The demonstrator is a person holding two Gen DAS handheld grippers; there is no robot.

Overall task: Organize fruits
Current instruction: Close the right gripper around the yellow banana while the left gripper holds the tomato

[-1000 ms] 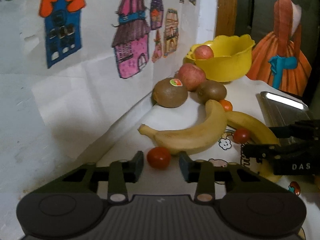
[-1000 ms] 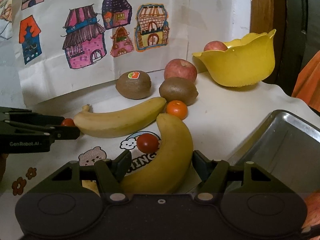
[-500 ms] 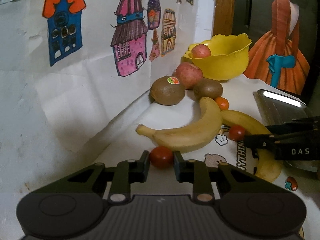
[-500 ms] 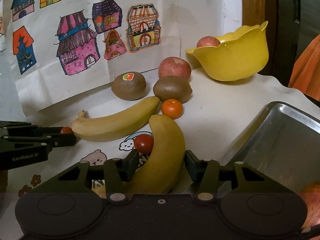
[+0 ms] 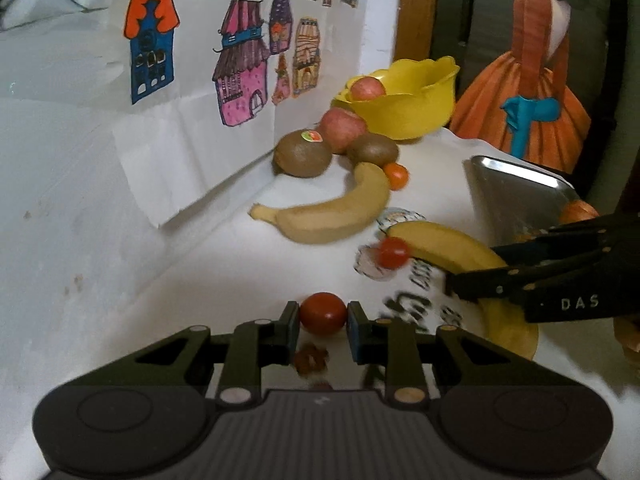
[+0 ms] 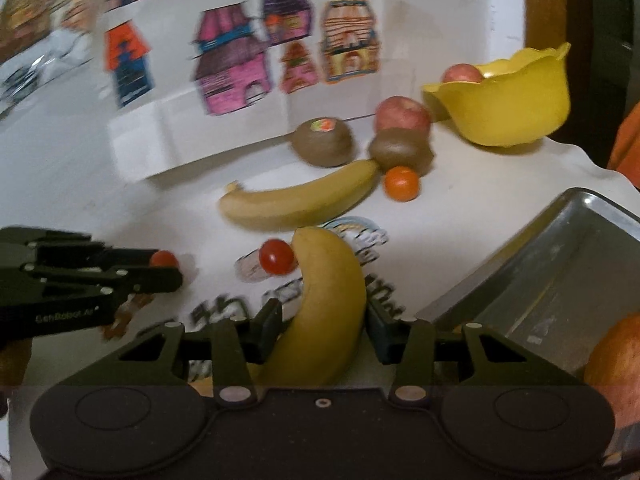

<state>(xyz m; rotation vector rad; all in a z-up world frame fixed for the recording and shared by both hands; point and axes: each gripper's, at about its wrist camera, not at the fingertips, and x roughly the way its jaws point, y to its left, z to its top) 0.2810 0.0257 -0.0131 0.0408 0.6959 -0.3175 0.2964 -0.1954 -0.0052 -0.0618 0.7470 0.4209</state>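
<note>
We note the left claw [image 5: 323, 316] clamped on a smooth round cherry tomato [image 5: 322, 313]. The right claw [image 6: 325, 326] grips a curved matte-yellow banana [image 6: 320, 320]; a shiny metal tray [image 6: 560, 280] lies just right of it.

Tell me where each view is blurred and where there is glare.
Left wrist view: the tablecloth print is smeared, the cherry tomato in the left claw stays fairly sharp, and the metal tray rim shines. Right wrist view: the house drawings streak sideways; the banana in the right claw is crisper.
</note>
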